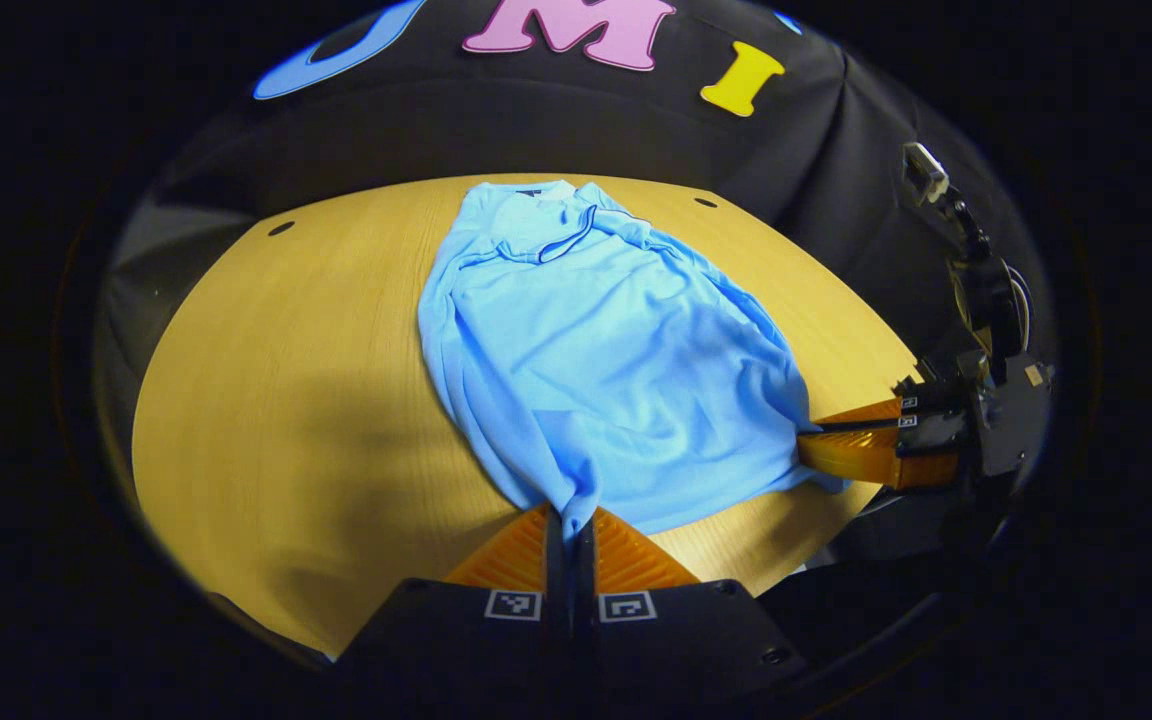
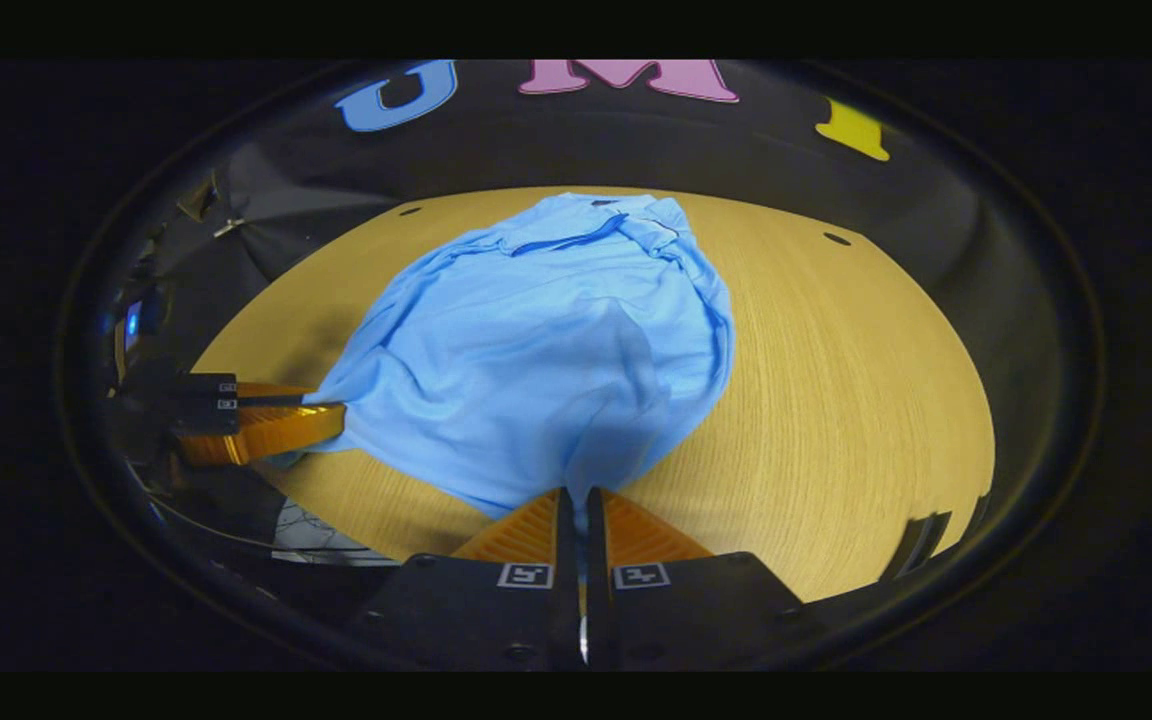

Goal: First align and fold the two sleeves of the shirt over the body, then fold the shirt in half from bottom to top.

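In the left gripper view, bare wooden table takes up the left of the frame. At centre lies the light blue shirt, collar toward the upper middle, both sleeves folded in over the body, hem toward the bottom. At bottom centre the left gripper has its 2 fingers drawn close together with a bunched corner of the hem pinched between them. At the right edge, the right gripper reaches in from the side, its fingers closed on the other hem corner.

In the right gripper view, the left gripper sits at the left middle, nipping the shirt at its lower-left corner. The shirt fills the centre, collar at the upper middle, the fabric rumpled. At bottom centre the right gripper holds its jaws narrow, clamped on a fold of hem. Bare table spreads across the right.
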A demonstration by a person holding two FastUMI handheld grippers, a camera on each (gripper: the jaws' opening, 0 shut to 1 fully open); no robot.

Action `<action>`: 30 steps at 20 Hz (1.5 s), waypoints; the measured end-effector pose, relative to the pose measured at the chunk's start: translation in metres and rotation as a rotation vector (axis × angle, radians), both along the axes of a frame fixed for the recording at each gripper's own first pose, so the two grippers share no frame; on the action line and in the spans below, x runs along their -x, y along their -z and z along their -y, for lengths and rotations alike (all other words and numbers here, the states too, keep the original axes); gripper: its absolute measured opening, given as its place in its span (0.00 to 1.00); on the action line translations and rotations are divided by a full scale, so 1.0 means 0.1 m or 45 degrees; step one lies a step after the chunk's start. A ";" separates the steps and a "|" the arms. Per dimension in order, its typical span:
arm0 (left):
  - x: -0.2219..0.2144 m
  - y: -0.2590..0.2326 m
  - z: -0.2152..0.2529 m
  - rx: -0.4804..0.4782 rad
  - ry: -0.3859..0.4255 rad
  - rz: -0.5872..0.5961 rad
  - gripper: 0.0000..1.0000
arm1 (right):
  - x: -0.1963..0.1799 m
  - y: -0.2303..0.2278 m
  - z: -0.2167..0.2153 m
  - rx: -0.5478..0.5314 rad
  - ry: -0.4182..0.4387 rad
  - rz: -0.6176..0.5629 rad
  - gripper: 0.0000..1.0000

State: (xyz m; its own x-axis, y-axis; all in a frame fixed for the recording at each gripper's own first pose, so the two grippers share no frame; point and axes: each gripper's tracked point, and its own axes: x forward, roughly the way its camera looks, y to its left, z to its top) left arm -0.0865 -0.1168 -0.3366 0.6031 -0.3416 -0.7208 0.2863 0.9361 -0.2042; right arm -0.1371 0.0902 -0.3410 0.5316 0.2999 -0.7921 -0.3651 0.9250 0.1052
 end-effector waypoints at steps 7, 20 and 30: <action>-0.32 -0.51 0.04 0.049 -0.070 0.049 0.07 | -0.44 -0.36 0.05 -0.098 0.046 0.047 0.07; -2.16 -1.59 -0.04 0.123 -0.192 0.254 0.06 | -2.44 -1.39 -0.10 -0.275 0.088 0.360 0.01; -3.96 -1.81 -0.20 0.041 -0.269 0.434 0.06 | -4.21 -1.69 -0.34 -0.302 0.090 0.570 0.07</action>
State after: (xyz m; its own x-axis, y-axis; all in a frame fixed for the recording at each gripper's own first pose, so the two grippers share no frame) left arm 0.3094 -0.0966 -0.1552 0.8650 -0.2040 -0.4585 0.1448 0.9762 -0.1612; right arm 0.2842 0.1244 -0.1720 0.8287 0.3951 -0.3965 -0.3600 0.9186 0.1630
